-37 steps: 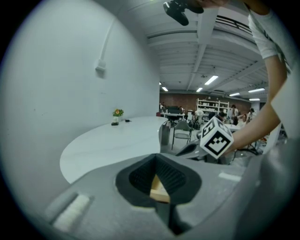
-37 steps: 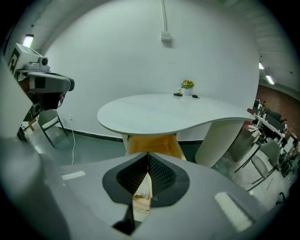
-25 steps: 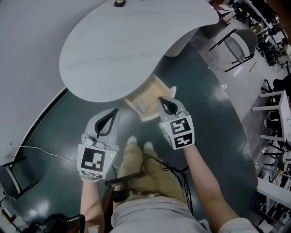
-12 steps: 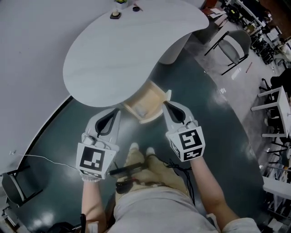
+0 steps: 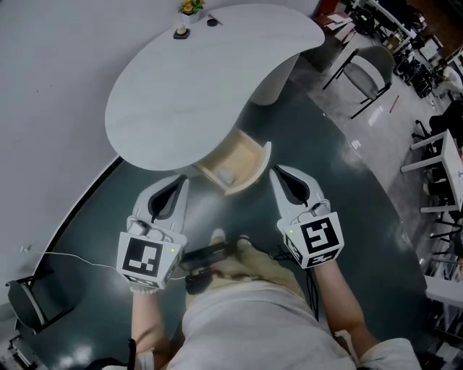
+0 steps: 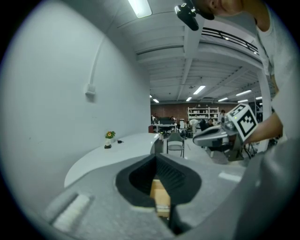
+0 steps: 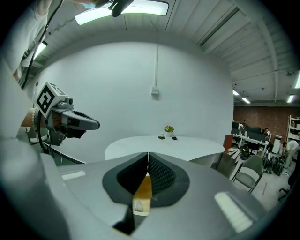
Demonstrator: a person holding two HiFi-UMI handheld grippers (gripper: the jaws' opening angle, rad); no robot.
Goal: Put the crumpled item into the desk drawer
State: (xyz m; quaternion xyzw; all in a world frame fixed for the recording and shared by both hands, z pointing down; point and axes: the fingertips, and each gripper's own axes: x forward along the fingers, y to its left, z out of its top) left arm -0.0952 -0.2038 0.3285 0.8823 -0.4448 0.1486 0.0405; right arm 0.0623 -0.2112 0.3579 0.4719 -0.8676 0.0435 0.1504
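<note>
Under the curved white desk (image 5: 210, 79) a pale wooden drawer (image 5: 233, 165) stands pulled out, with a small pale crumpled item (image 5: 225, 175) lying inside. My left gripper (image 5: 184, 178) hovers just left of the drawer's front and my right gripper (image 5: 275, 171) just right of it. Both are shut with nothing between their fingers. In the left gripper view the drawer (image 6: 160, 197) shows through the loop of the shut left gripper (image 6: 155, 155). The right gripper view frames the drawer (image 7: 143, 187) the same way behind the right gripper (image 7: 148, 153).
A small flower pot (image 5: 189, 7) and a dark object (image 5: 180, 30) sit at the desk's far end. A chair (image 5: 367, 72) stands to the right, white tables (image 5: 438, 170) further right, and a thin cable (image 5: 65, 253) crosses the dark floor. The person's shoes (image 5: 218, 237) are just below the drawer.
Both grippers have drawn back from the drawer toward the person. The right one has moved right and lower. The drawer stays open.
</note>
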